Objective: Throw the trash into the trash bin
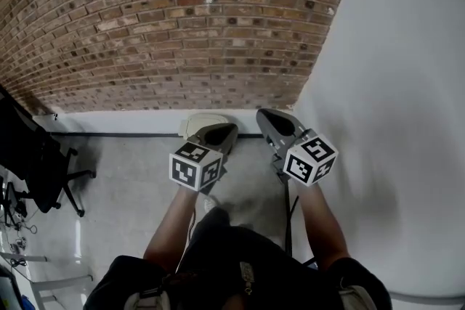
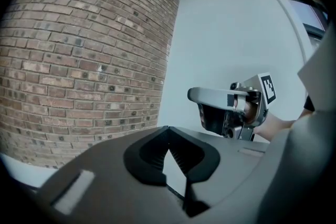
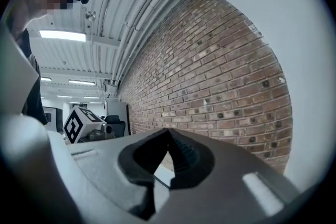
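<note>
A grey plastic left gripper [image 1: 220, 133] and a matching grey right gripper [image 1: 271, 120] are held side by side, near each other but apart. They are held before a corner where a red-brown brick wall [image 1: 182, 18] meets a plain white wall [image 1: 407, 83]. In the head view both are pointed toward the foot of the brick wall, above a pale grey floor [image 1: 123, 192]. The left gripper's jaws are pressed together at their tips, and nothing is pinched between them. The right gripper's jaws are likewise seen closed tip to tip in its own view, and nothing is held there either. The trash and the trash bin cannot be located in any of the three views, so their position relative to either gripper cannot be told. The only print to be seen is the black-and-white square marker pattern on the left gripper's white cube [image 1: 195, 167] and the right gripper's white cube [image 1: 311, 158]; no letters or brand names can be read. Each gripper is carried on a bare forearm — the left forearm [image 1: 173, 225] and the right forearm [image 1: 321, 225]. A black office chair on castors [image 1: 40, 163] stands at the left edge, well apart from the grippers. In the right gripper view a white ribbed ceiling [image 3: 105, 18] with a lit strip light [image 3: 62, 35] is seen above the brick wall.
</note>
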`<state>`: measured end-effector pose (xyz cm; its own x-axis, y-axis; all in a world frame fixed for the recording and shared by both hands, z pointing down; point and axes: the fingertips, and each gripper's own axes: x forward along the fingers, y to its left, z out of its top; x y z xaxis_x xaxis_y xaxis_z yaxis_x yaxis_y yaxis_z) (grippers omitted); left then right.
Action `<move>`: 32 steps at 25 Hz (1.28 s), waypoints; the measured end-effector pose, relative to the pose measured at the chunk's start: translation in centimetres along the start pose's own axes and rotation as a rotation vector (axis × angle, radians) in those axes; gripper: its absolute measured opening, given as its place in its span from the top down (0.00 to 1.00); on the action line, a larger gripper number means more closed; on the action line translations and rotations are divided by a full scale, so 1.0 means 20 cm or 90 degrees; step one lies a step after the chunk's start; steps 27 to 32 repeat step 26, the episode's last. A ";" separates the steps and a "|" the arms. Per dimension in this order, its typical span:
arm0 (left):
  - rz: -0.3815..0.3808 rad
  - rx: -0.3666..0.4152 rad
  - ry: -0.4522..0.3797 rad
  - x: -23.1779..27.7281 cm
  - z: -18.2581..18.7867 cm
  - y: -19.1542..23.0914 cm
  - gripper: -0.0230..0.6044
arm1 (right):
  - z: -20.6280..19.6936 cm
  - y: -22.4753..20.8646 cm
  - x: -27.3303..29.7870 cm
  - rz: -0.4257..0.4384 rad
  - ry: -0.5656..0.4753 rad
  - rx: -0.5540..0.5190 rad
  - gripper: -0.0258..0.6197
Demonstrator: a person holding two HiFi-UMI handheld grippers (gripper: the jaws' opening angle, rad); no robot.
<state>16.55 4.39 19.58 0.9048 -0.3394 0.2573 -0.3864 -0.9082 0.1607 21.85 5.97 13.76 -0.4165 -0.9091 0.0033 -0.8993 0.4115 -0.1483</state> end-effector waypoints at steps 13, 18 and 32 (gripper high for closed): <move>0.007 0.016 -0.012 -0.08 0.04 -0.08 0.95 | 0.02 0.09 -0.05 0.015 -0.011 0.001 0.96; 0.012 0.017 -0.012 -0.08 0.05 -0.08 0.95 | 0.03 0.09 -0.06 0.013 -0.015 0.005 0.96; 0.014 0.018 -0.008 -0.06 0.04 -0.11 0.95 | 0.05 0.07 -0.09 0.014 -0.017 0.002 0.96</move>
